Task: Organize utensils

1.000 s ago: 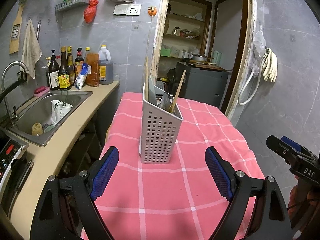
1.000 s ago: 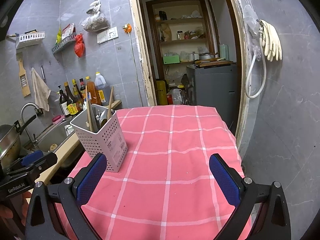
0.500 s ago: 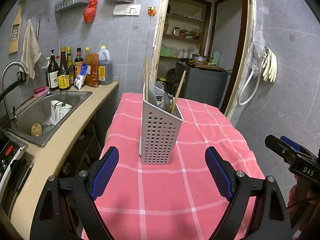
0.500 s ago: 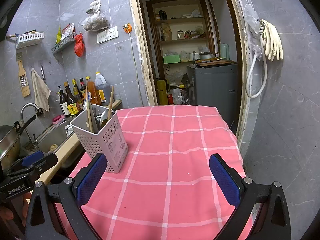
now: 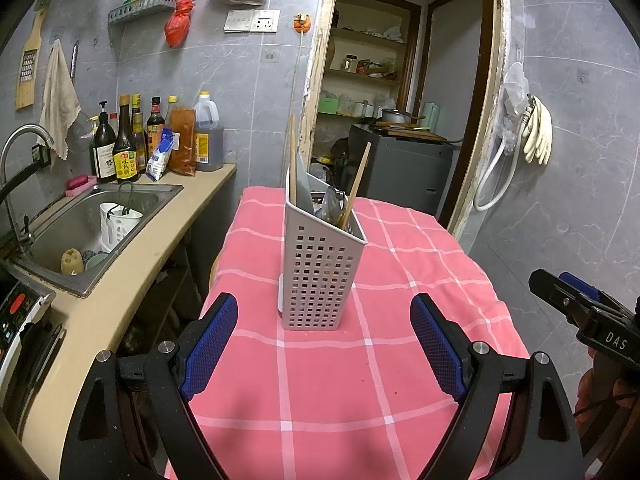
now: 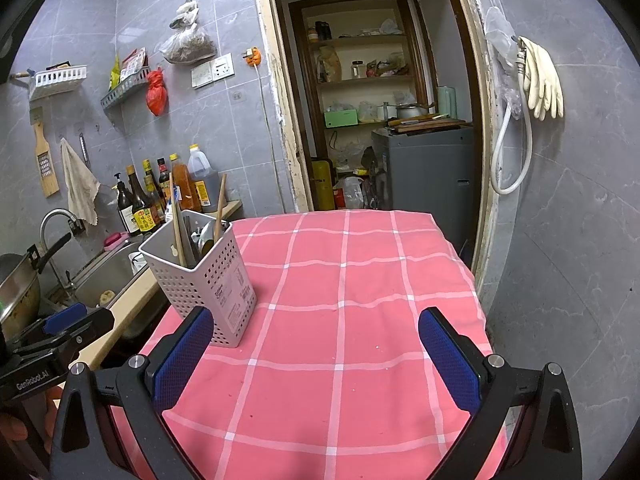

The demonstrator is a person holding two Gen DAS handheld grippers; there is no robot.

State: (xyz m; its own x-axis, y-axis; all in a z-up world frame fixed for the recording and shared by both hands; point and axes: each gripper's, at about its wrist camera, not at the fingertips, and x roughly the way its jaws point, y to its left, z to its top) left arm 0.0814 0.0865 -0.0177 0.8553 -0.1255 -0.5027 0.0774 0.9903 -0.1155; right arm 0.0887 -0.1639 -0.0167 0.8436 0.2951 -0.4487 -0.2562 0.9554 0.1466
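Left gripper (image 5: 324, 346) fingers spread wide, nothing held; right gripper (image 6: 316, 354) fingers likewise spread, empty.

Pink tablecloth (image 5: 320, 380) with a white grid check. Light grey utensil holder (image 5: 318, 276), perforated with rows of square holes. Pale wooden chopsticks (image 5: 354, 184) inside. Black gripper frames with blue textured pads (image 5: 208, 344). Grey marbled wall tiles (image 5: 248, 80). Beige countertop (image 5: 132, 264). Cream rubber gloves (image 6: 542, 80). Red hanging bag (image 5: 179, 20).
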